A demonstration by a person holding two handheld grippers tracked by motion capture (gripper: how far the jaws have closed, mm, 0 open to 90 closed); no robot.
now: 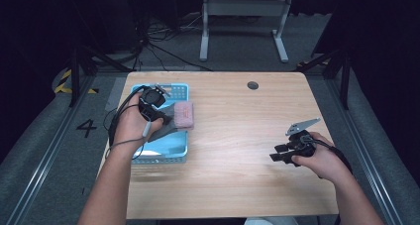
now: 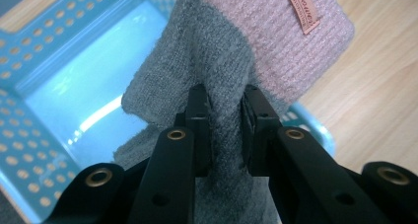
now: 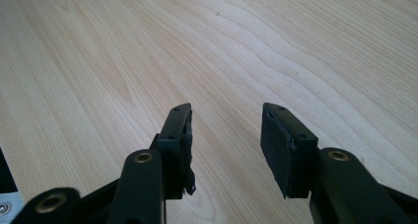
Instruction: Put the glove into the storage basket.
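Left hand-held gripper (image 2: pixel 224 110) clamps a grey-and-pink knit sock (image 2: pixel 256 46); right hand-held gripper (image 3: pixel 226 135) gapes empty.

Wooden table (image 1: pixel 233 150), blue basket (image 1: pixel 173 153) on it

Numeral "4" painted on floor (image 1: pixel 59 150) left of table. Tag (image 2: pixel 301 9) on pink knit cuff: script partly legible, "Sha…".

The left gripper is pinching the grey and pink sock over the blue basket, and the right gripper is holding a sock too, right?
Not quite. The right gripper holds nothing: the right gripper view shows its jaws apart with bare wooden table between them. The rest is right: the left gripper is pinching the grey and pink sock over the blue basket.
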